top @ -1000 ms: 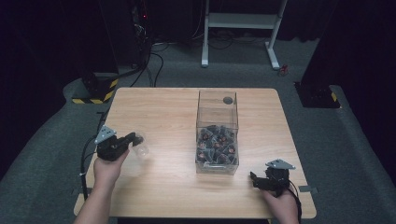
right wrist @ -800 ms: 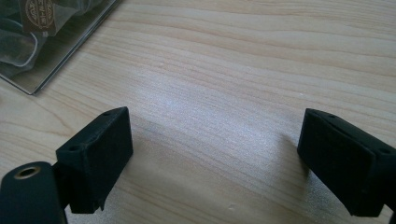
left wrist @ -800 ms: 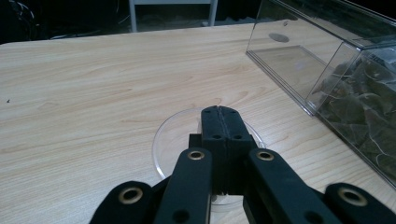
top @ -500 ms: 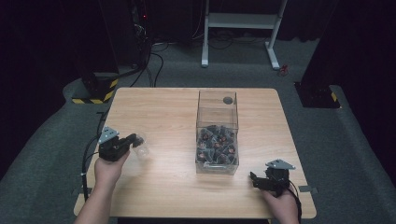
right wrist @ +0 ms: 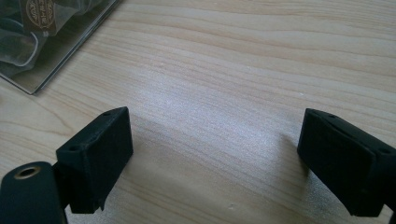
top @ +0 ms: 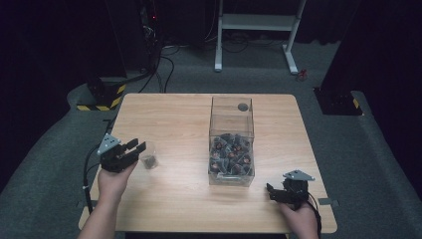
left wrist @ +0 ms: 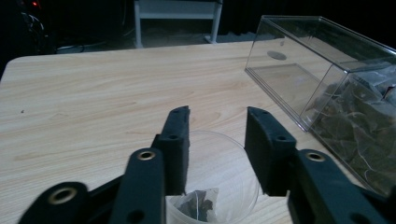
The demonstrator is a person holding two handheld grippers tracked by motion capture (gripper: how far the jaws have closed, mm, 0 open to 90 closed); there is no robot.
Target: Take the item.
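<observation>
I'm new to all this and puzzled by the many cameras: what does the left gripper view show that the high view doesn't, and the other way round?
Left gripper view: a close look into the clear cup, where a bag lies with its string. The left tool, whose jaws have just been opening, holds nothing.
High view: the person's hands, the open right tool, the floor and a white frame behind.
Both: the table, the box of bags, the cup and the left tool.
</observation>
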